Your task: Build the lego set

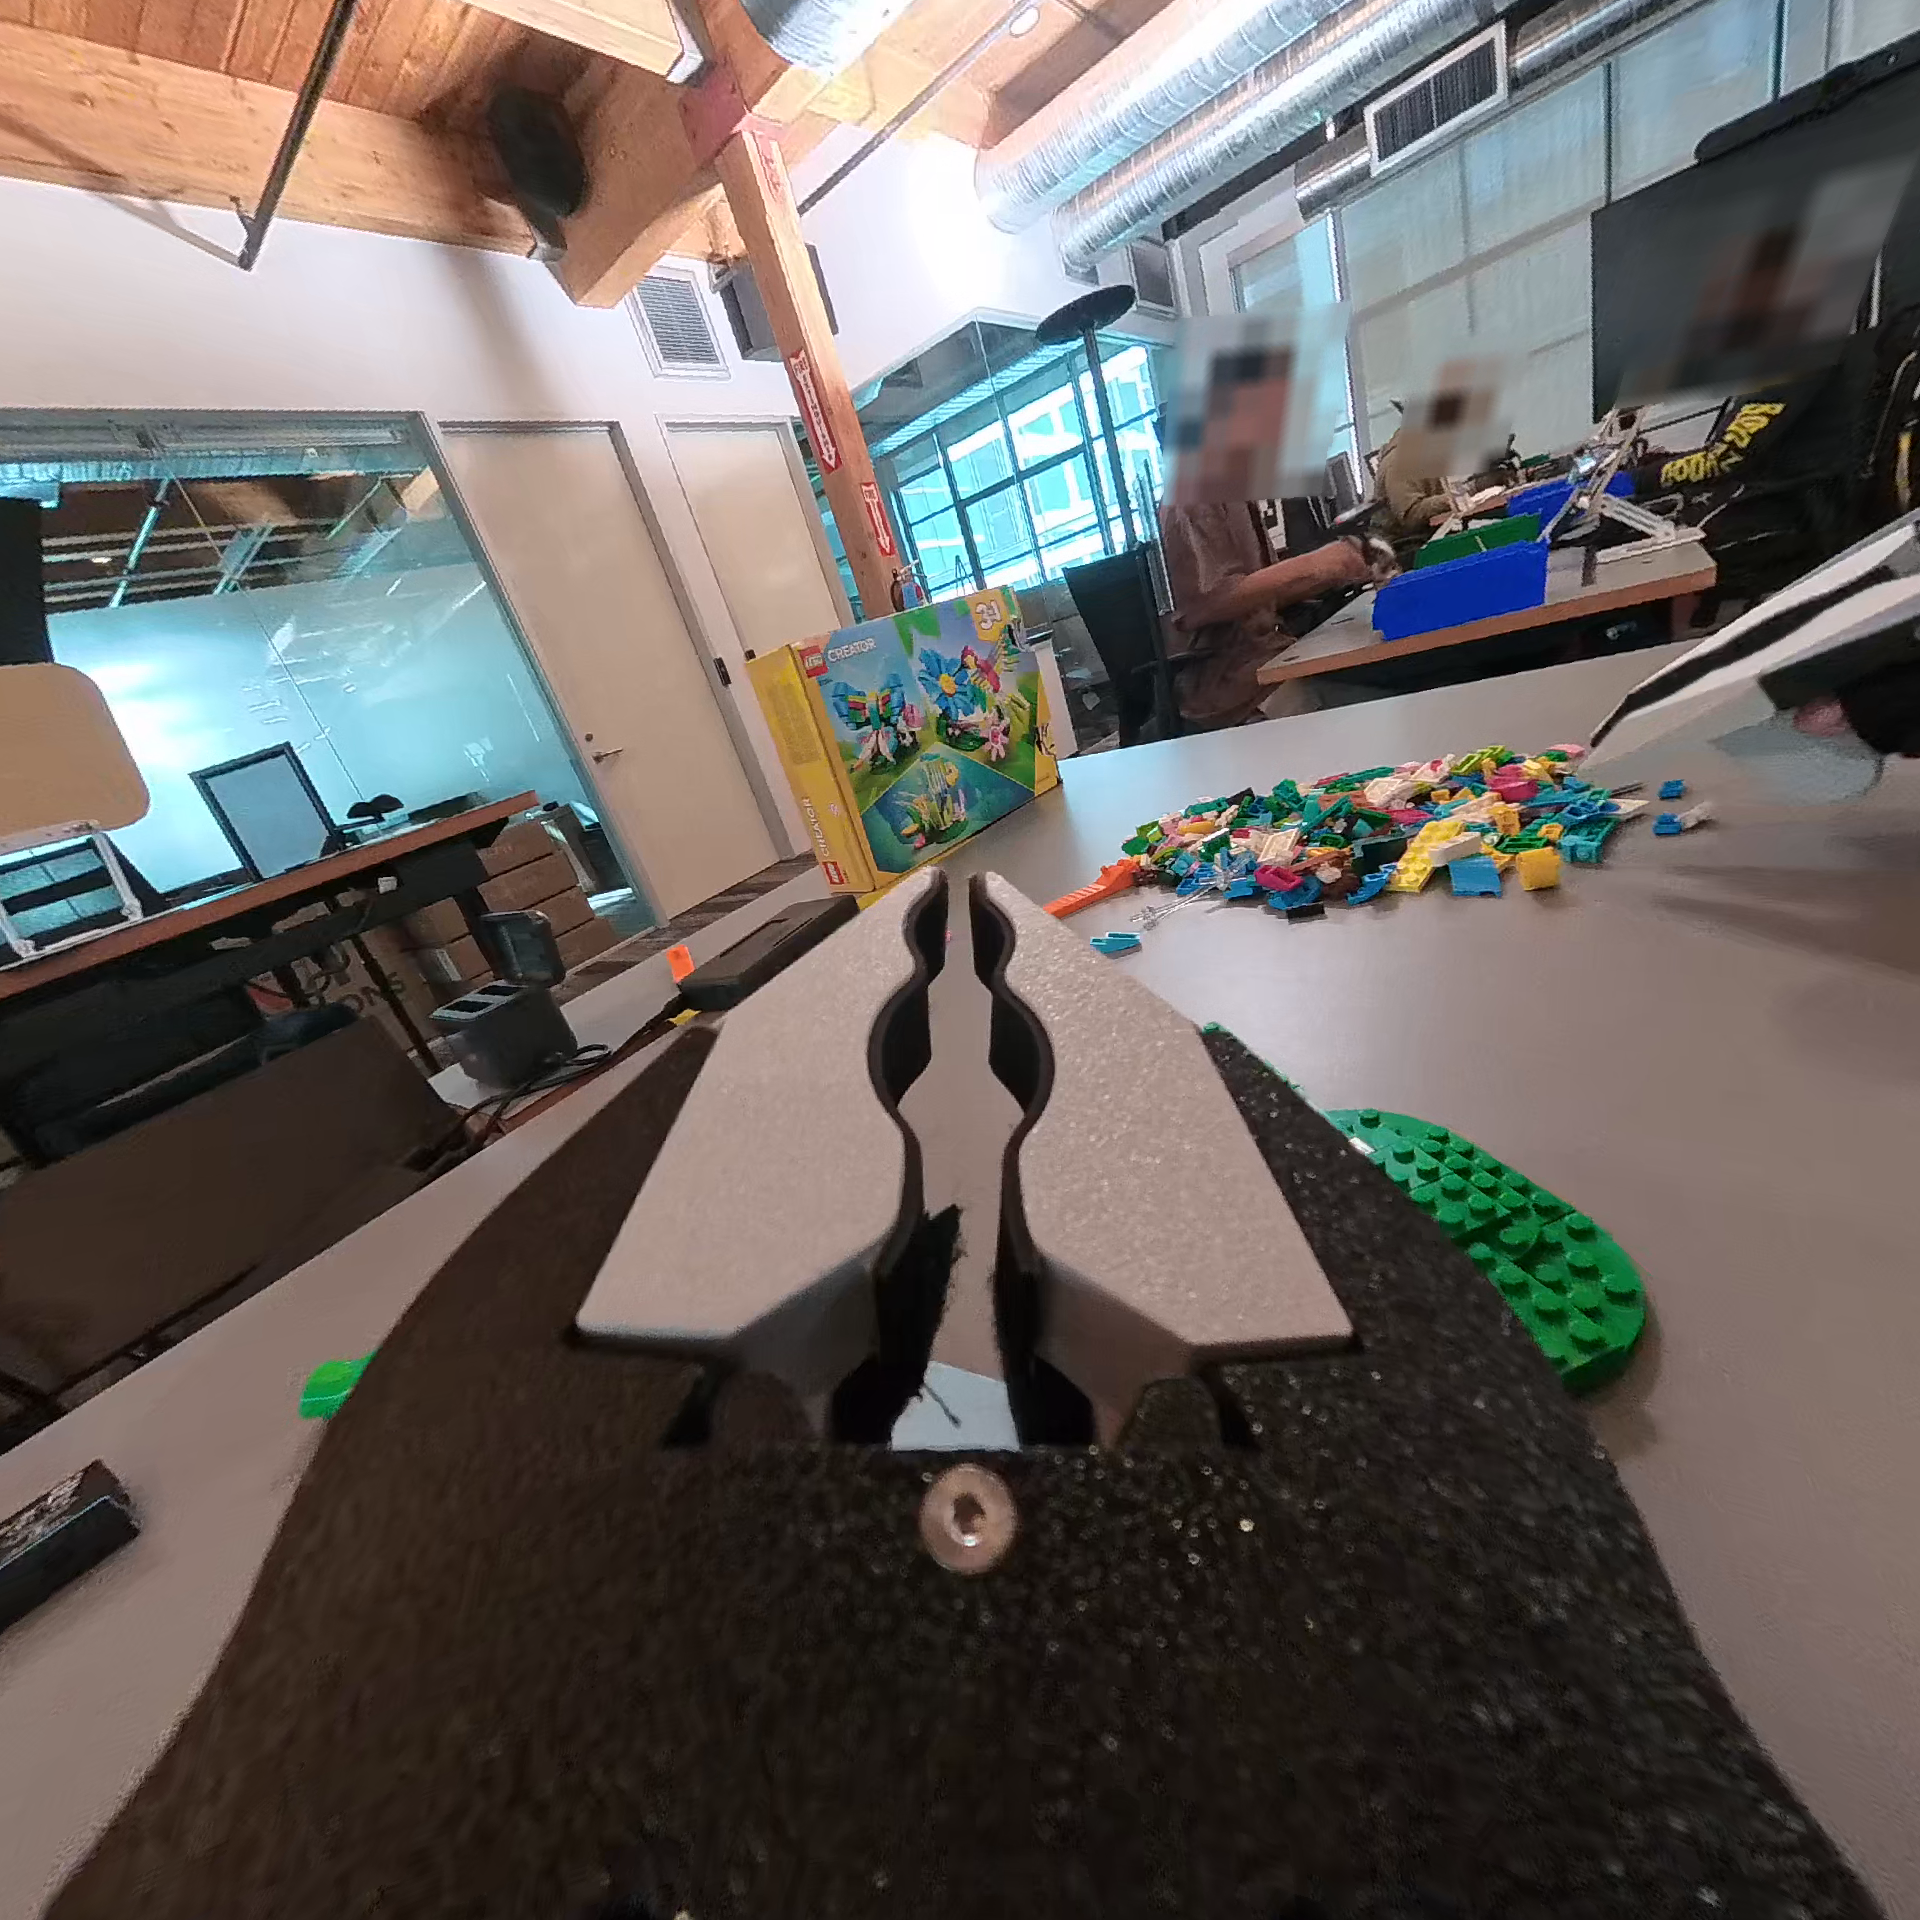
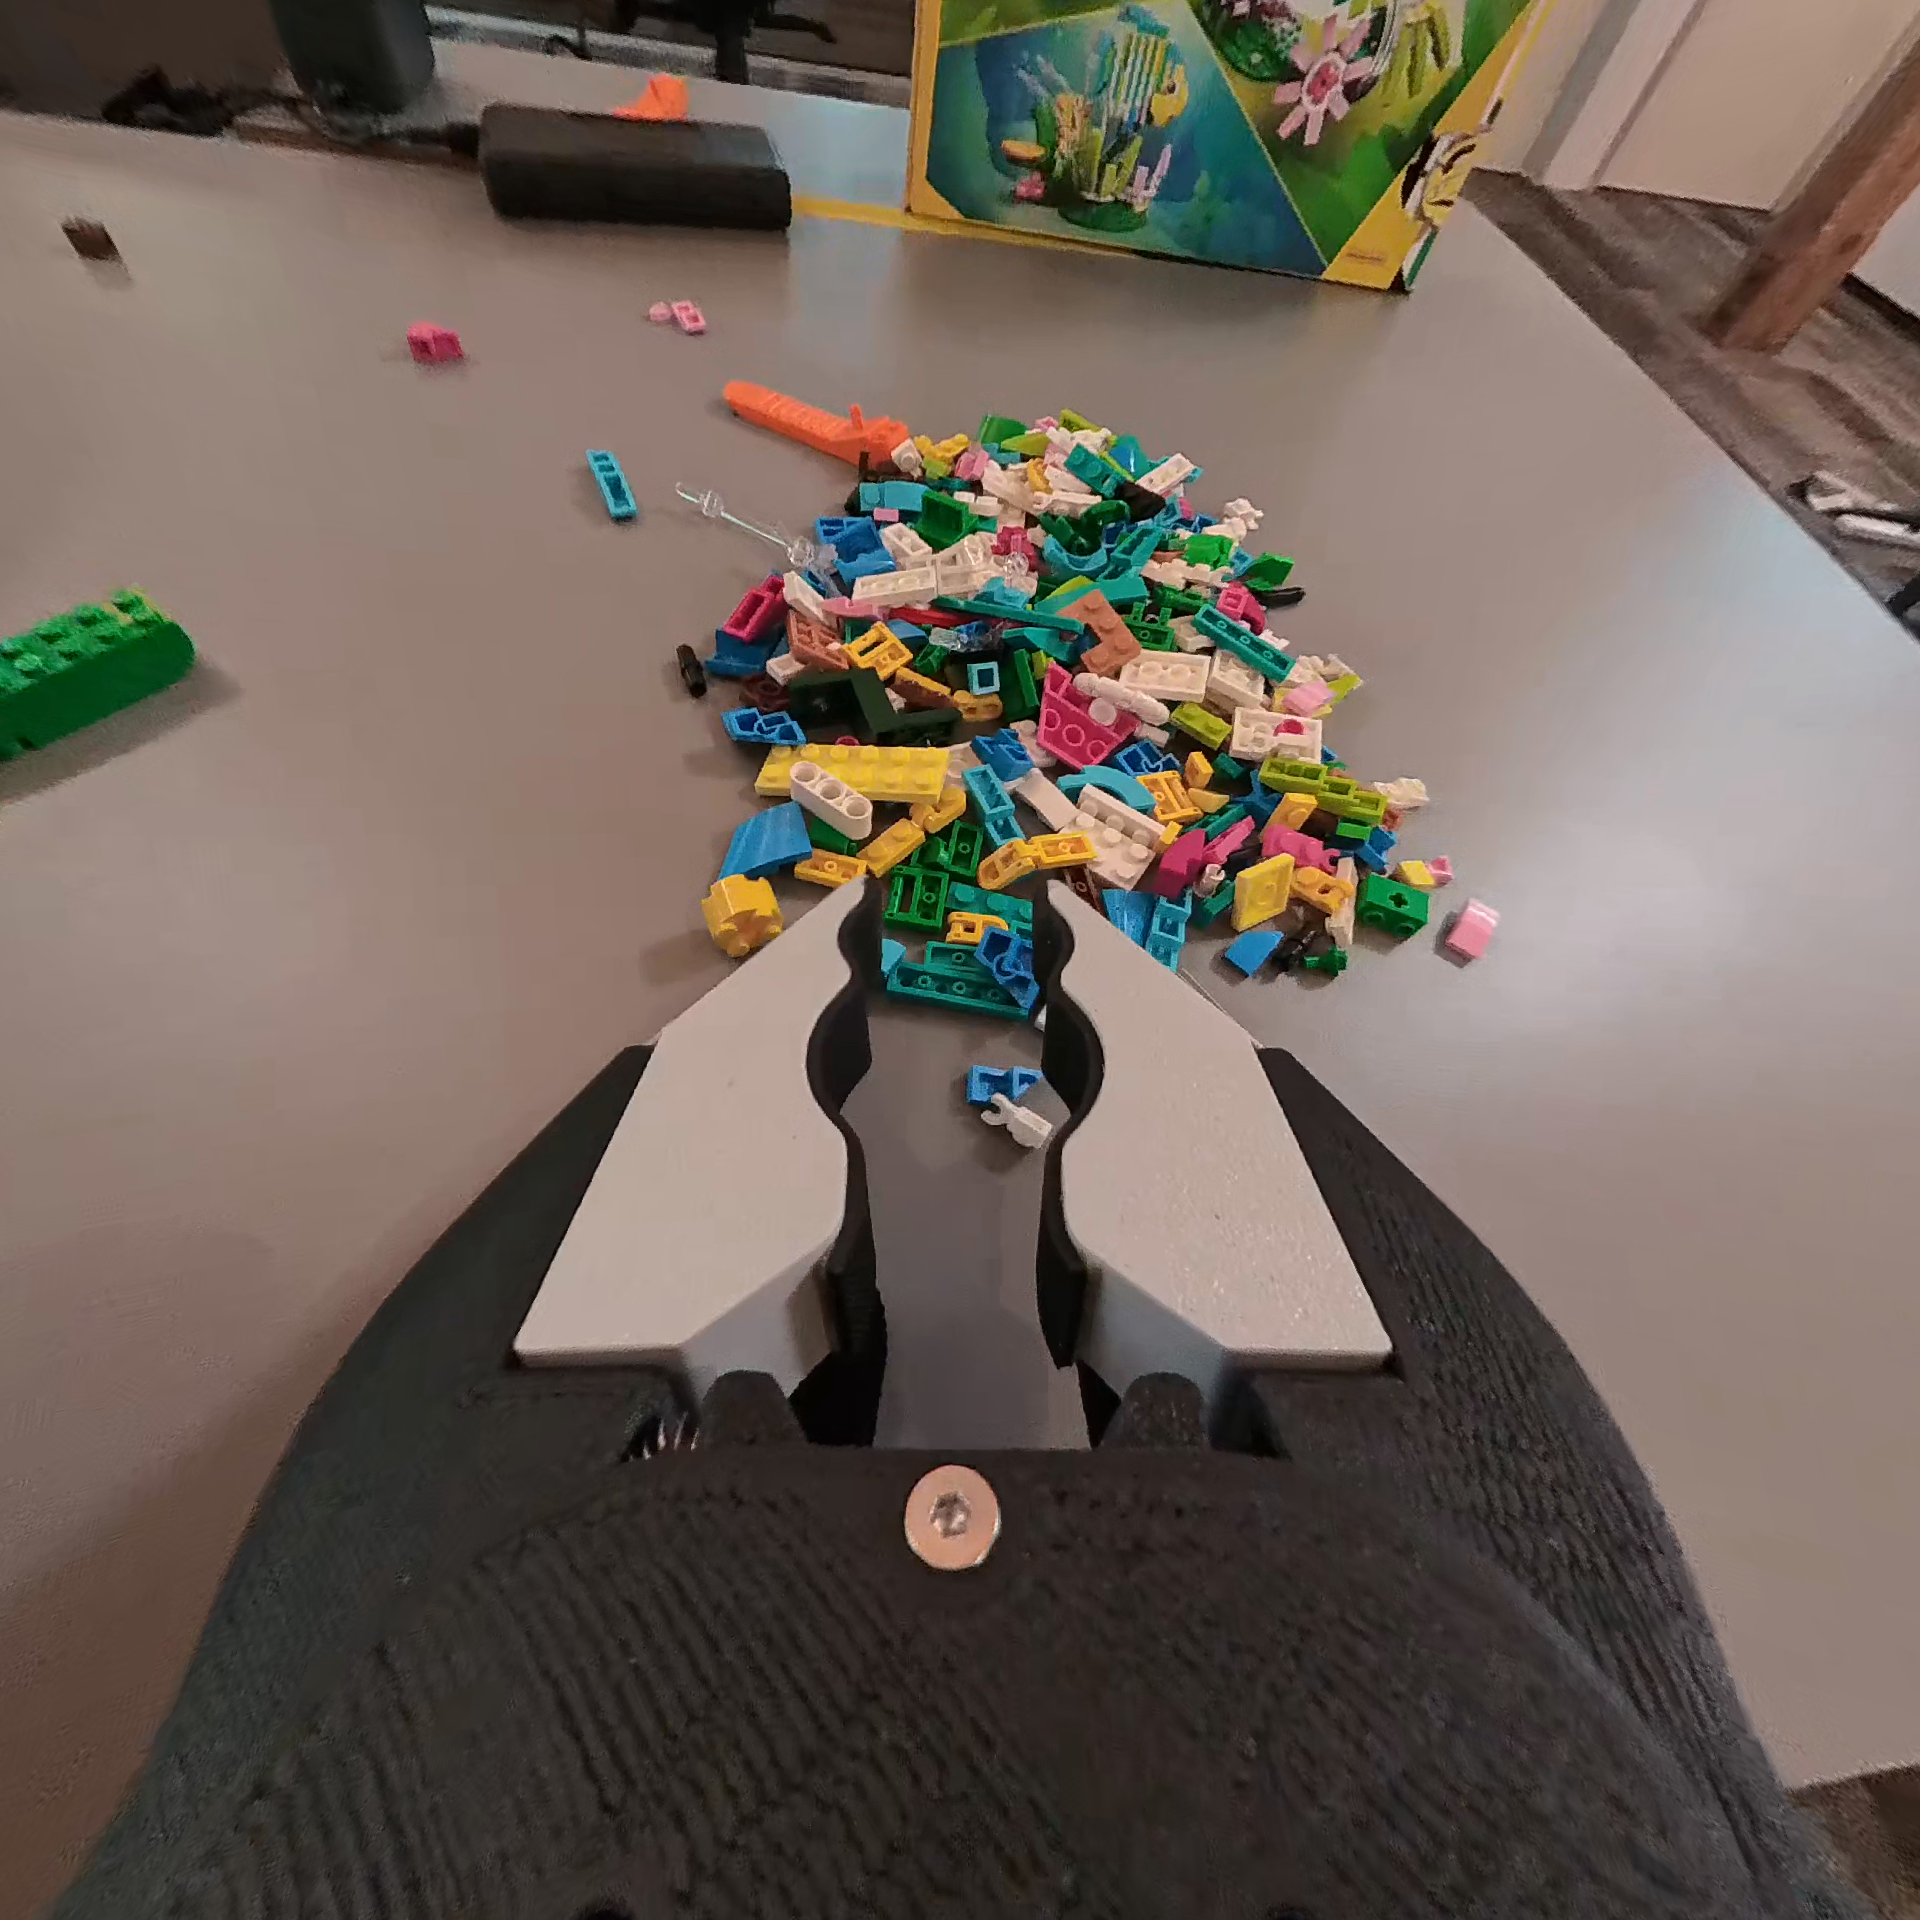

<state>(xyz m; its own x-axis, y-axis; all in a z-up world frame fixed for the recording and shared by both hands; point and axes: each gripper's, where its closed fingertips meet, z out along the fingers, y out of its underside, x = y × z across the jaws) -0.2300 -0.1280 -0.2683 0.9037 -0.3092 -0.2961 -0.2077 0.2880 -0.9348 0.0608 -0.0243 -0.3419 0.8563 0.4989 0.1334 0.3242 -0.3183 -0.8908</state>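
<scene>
A heap of small mixed-colour lego pieces (image 2: pixel 1049 686) lies on the grey table (image 2: pixel 312 987); it also shows in the left wrist view (image 1: pixel 1382 821). My right gripper (image 2: pixel 956 888) is open and empty, its tips at the heap's near edge above teal and green pieces. A blue piece (image 2: pixel 1000 1081) and a white clip piece (image 2: pixel 1020 1124) lie between its fingers. My left gripper (image 1: pixel 958 885) is shut with nothing in it, just above the table. A green studded plate build (image 1: pixel 1507 1226) lies right of it, partly hidden under it; it also shows in the right wrist view (image 2: pixel 83 665).
The lego box (image 2: pixel 1195 125) stands behind the heap. An orange brick separator (image 2: pixel 810 421), a black case (image 2: pixel 634 177), loose pink pieces (image 2: pixel 434 341) and a teal piece (image 2: pixel 611 483) lie around. The table edge runs along the right. People sit at a far desk (image 1: pixel 1455 623). The left gripper's tips are roughly 30 cm from the right gripper's.
</scene>
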